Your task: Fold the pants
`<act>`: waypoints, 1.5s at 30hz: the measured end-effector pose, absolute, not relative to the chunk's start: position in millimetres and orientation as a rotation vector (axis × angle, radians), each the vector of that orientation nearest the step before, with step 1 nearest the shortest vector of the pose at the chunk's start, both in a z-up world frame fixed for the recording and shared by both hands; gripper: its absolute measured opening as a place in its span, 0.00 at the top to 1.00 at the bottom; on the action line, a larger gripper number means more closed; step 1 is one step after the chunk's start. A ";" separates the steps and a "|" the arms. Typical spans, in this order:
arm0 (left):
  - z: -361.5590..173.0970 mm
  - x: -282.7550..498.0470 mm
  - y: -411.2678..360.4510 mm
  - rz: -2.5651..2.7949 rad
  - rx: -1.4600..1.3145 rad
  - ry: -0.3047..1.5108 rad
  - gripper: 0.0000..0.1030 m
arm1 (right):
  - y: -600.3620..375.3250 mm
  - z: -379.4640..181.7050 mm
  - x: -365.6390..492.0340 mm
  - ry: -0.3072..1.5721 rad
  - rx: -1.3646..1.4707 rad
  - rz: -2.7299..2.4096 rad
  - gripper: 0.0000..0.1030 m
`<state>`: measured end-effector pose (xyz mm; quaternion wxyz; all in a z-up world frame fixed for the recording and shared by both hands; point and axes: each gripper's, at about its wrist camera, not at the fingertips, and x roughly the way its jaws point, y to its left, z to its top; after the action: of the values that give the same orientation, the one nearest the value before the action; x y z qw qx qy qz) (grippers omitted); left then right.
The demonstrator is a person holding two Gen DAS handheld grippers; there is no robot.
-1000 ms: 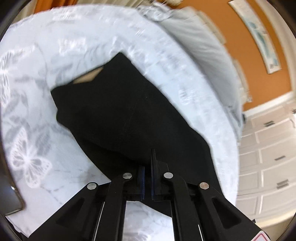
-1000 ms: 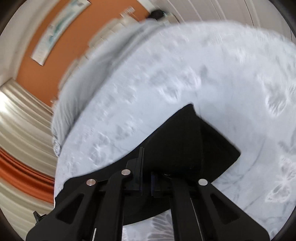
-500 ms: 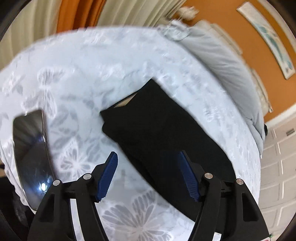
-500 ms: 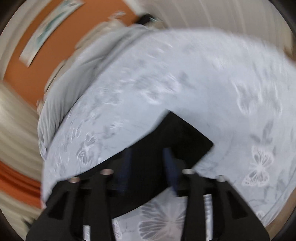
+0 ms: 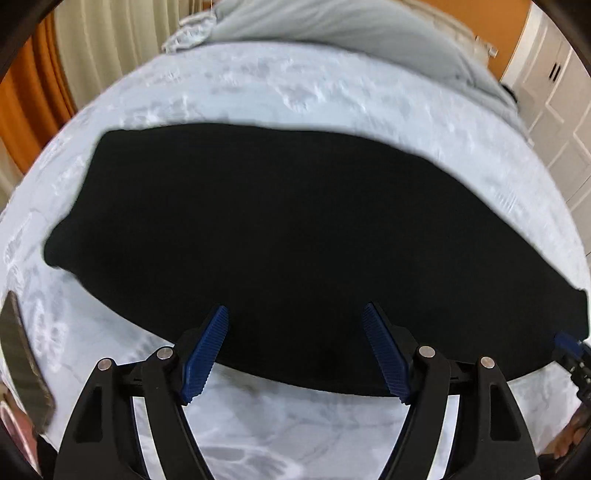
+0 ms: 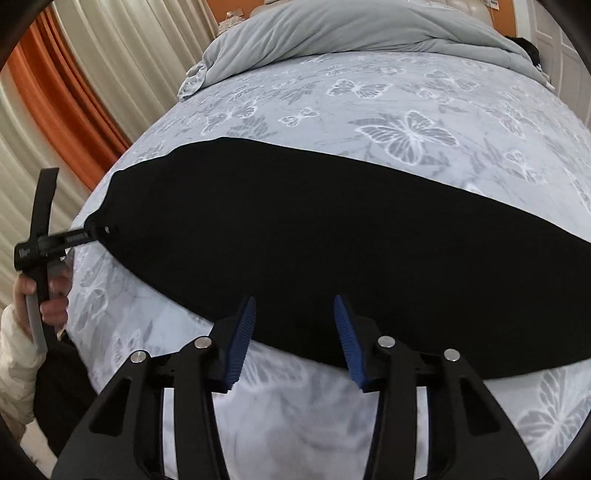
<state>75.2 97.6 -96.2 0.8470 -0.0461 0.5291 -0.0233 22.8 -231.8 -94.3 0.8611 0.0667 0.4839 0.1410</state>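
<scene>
Left wrist view: black pants lie flat as one long strip across a butterfly-print bedspread, apparently folded lengthwise already; shorter folds look left to do. The left gripper is opening, nothing between its jaws. The right gripper is closing, also empty.

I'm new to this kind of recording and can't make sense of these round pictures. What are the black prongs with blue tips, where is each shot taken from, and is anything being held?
Each picture comes from a fisheye camera mounted on a hand-held gripper, looking along its two fingers. No robot: a person holds one in each hand. The left gripper is opening and the right gripper is closing; neither has anything between its blue pads. Folded black pants lie flat on a butterfly-print bedspread, with a grey duvet bunched behind. In the right view, a hand grips the other tool's handle.
</scene>
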 end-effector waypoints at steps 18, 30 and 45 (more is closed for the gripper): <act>-50.2 44.3 65.6 0.012 -0.021 0.882 0.16 | -537.2 -41.7 -25.2 0.782 0.453 -0.440 0.23; -58.1 67.1 23.8 0.023 -0.007 0.862 0.16 | -533.2 -81.4 41.6 0.902 0.256 -0.366 0.89; -70.6 76.0 2.6 0.012 0.057 0.872 0.16 | -565.3 -81.4 -32.5 0.903 0.420 -0.505 0.05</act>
<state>76.0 2.6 -70.6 0.9061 0.0277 0.4221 0.0057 -32.5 -565.3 -81.4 0.8481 0.1994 0.4284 -0.2396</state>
